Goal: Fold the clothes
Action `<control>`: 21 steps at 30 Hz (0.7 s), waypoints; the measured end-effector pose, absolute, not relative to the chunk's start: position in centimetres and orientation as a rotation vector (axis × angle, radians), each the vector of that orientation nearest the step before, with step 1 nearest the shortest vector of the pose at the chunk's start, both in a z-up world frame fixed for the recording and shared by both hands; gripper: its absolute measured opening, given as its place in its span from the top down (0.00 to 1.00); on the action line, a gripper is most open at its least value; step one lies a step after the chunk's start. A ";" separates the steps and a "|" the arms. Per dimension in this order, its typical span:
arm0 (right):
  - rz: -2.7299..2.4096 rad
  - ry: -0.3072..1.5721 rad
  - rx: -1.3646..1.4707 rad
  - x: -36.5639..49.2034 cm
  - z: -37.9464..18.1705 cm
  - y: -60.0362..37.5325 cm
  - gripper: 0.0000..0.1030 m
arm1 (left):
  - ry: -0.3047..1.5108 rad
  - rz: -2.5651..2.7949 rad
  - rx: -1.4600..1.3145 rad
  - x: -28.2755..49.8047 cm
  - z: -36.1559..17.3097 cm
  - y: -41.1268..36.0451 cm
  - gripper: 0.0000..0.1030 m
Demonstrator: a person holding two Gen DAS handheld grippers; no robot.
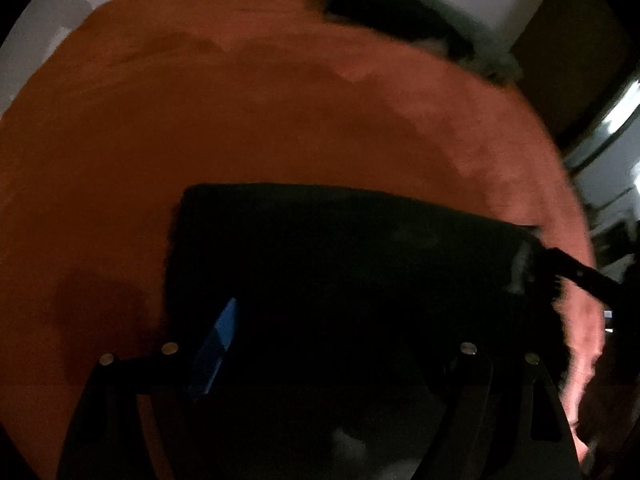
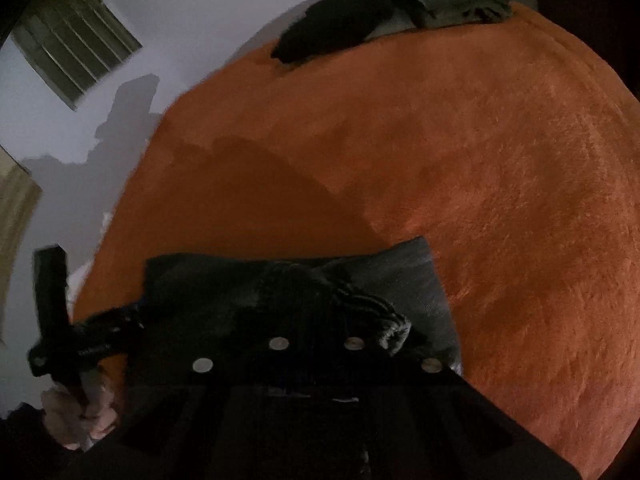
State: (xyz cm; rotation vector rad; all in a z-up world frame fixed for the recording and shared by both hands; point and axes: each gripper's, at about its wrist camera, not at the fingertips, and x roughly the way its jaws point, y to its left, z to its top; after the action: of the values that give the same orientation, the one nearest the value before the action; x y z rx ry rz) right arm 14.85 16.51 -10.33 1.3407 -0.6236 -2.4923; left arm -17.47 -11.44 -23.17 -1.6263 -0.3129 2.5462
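Right tongs clenched on bunched dark garment right at their tips atop orange blanket, likely dragging a fold across; left tongs' grip impossible to tell.

Both tongs are black and angular. In the left wrist view the left tongs show two broad black arms fanning out from the bottom edge, each carrying a pair of round silver screws, and a bright blue strip runs along the inner side of one arm. The right tongs, seen in the right wrist view, have the same black frame with four silver screws set in a shallow arc. In that view the left tongs appear from outside as a black bar with a crosspiece, with a hand on its handle.
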 end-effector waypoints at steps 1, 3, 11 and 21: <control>-2.485 -0.644 1.319 15.8 -9.7 16.7 0.97 | -0.318 2.546 -1.602 -16.5 -22.2 -12.0 0.19; -2.457 -0.655 1.294 18.0 -8.7 17.2 0.94 | -0.248 2.587 -1.559 -13.6 -20.6 -13.3 0.19; -2.464 0.113 1.408 26.6 -9.5 14.2 0.77 | -0.116 2.308 -1.871 -6.0 -24.1 -16.4 0.19; -2.178 1.631 0.703 38.3 -18.3 -0.8 0.49 | 0.300 2.350 -1.656 -1.8 -21.5 -12.0 0.19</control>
State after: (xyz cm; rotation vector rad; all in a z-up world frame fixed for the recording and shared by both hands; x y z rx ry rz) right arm 38.34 -0.77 -18.32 0.7030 1.6309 -2.1782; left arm -1.75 -12.01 -21.51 -1.6557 0.2998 2.3503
